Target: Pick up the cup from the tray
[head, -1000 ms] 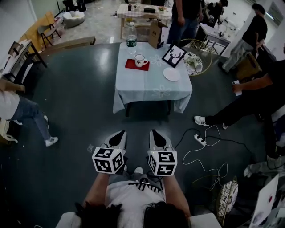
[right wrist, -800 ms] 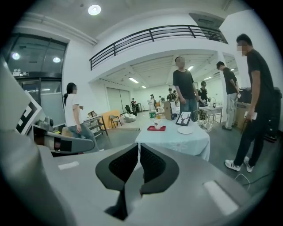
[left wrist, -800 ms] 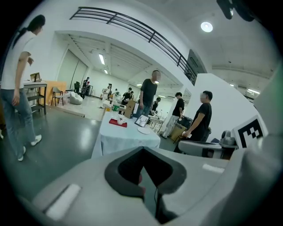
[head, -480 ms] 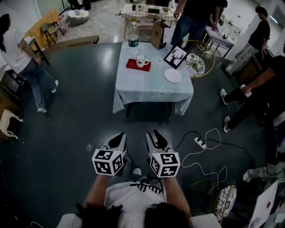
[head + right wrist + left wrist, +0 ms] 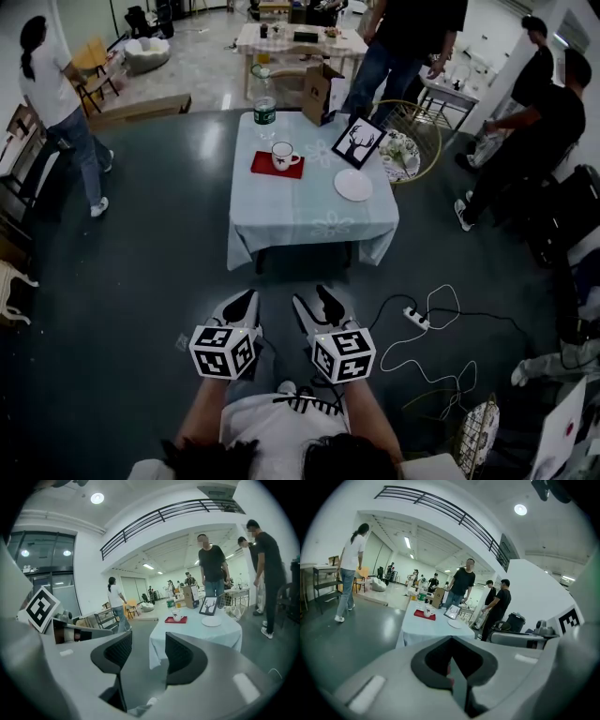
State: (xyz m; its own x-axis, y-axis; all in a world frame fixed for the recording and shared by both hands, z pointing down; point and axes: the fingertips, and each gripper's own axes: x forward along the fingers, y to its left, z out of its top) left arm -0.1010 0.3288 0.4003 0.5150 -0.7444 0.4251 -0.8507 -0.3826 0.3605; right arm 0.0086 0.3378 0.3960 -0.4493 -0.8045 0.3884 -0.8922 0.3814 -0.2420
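The pale blue cloth (image 5: 314, 202) hides the table under it. The print on the white cup (image 5: 282, 156) is too small to read.

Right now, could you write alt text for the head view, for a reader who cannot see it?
A white ceramic cup stands on a flat red tray on a table under a pale blue cloth. Nearer the person, the left gripper is shut and the right gripper open, both empty.

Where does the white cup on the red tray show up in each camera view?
Head view: cup upper centre, slightly left.
Left gripper view: cup small, just left of centre.
Right gripper view: cup small, just right of centre.
Shared landmark: deer picture, right of the cup everywhere.
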